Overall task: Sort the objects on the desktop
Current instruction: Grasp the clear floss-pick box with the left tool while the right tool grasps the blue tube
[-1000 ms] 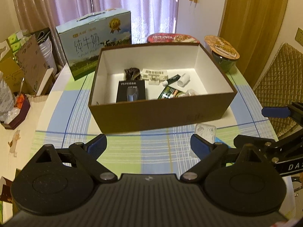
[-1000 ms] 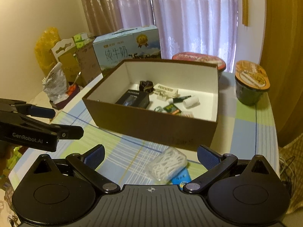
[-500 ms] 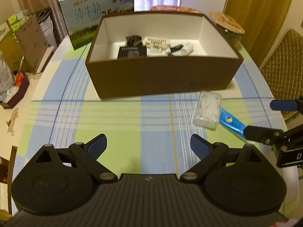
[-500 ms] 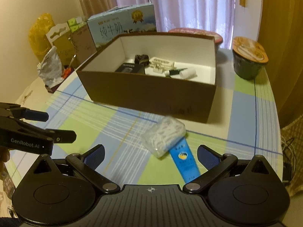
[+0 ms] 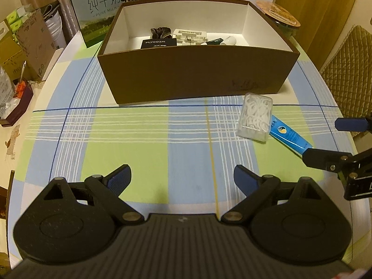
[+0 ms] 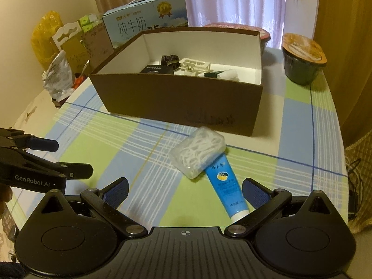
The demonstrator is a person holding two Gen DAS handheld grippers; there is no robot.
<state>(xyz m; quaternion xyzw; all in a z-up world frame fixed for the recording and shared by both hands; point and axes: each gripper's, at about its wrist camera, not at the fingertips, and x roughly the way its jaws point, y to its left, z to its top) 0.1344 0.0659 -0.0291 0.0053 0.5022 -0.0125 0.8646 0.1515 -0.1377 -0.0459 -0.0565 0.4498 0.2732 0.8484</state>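
Right gripper (image 6: 184,191), jaws spread and empty, hangs nearest the blue tube (image 6: 226,187), which lies by the table's right edge, long axis running toward the box (image 6: 176,100); left gripper (image 5: 182,179) is also spread wide.

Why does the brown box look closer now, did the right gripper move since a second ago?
Yes. The right gripper has dipped toward the table: the brown box sits higher in its view, and the blue tube lies fully visible between its open fingers.

Left tool (image 5: 182,177) and right tool (image 6: 184,189), tilted downward, jaws wide, empty.
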